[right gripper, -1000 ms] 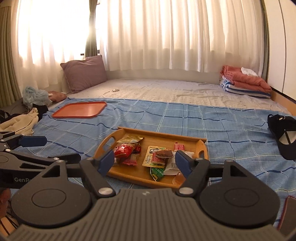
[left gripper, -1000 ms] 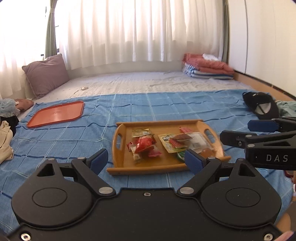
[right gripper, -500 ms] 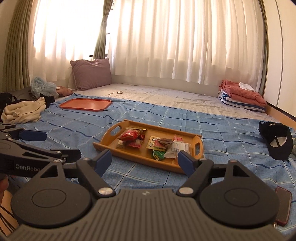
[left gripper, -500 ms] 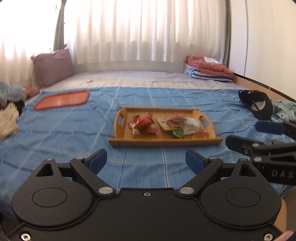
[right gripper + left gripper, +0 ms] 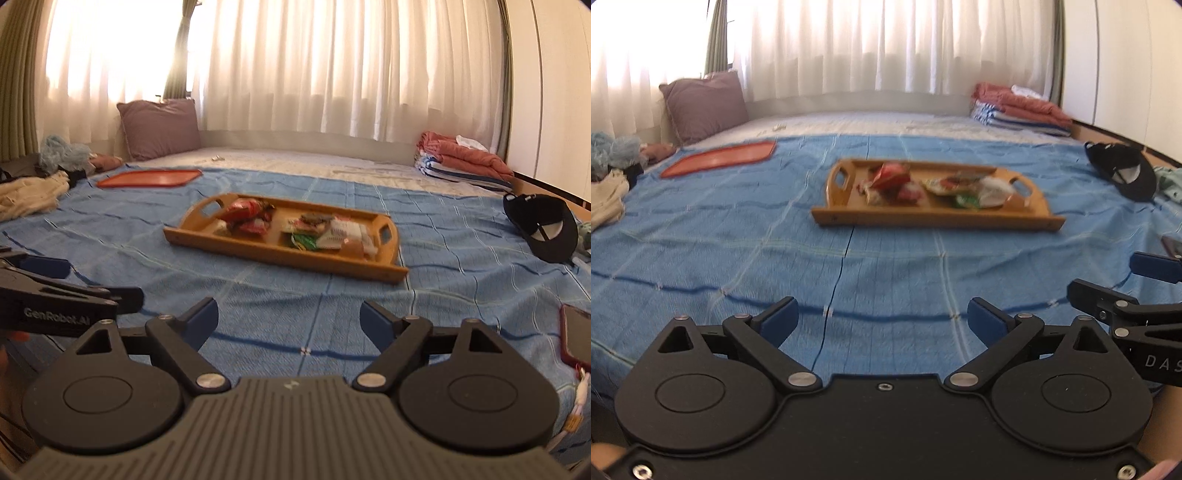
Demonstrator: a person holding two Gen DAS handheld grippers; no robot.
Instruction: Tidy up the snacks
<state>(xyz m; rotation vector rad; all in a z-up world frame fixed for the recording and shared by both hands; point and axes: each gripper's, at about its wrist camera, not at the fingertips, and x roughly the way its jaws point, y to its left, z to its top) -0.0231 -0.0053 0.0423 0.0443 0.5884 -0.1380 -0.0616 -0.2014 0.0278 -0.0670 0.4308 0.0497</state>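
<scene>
Blue-padded grippers low over the bedspread

Left gripper (image 5: 882, 319) and right gripper (image 5: 290, 319) hover side by side, tilted slightly downward, jaws opening wide, nothing between them; wooden snack tray (image 5: 258, 254) well ahead.

Snack packets (image 5: 934, 184) in the wooden handled tray (image 5: 923, 218): we see them blurred, labels unreadable.
Red-cased phone (image 5: 576, 338) on the blue checked bedspread (image 5: 258, 295): cut by our right view's edge.
Right gripper (image 5: 1145, 291) seen from the left view: only one blue pad and part of its black arm show.
Small pale object (image 5: 218, 158) on the far mattress: too small for us to tell.
</scene>
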